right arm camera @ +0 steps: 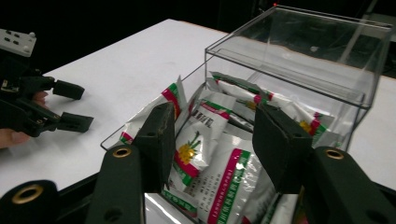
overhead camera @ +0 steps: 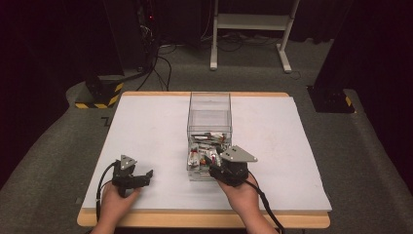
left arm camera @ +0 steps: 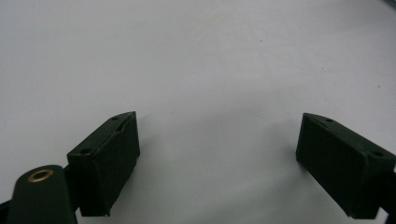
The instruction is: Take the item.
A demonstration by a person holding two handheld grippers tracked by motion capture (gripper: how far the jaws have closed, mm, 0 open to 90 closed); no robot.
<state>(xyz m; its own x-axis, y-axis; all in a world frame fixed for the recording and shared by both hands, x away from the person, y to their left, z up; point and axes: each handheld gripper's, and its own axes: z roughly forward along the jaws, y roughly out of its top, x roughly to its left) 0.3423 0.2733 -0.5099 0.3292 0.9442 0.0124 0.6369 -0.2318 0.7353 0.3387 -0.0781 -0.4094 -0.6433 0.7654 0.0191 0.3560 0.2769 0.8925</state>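
Progress: packets (right arm camera: 219,154) lie in box (overhead camera: 209,105); none taken out.
Right gripper (right arm camera: 215,140): jaws apart over packets, gripping nothing.
Left gripper (left arm camera: 217,154): wide apart, empty, over table (overhead camera: 146,126).

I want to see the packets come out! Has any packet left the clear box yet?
Not yet. All the packets I can see are in the clear box, and the white table around it is bare. The right claw is open, poised over the packets, gripping none. The left claw waits open above the table. Taking packets out is all still left.
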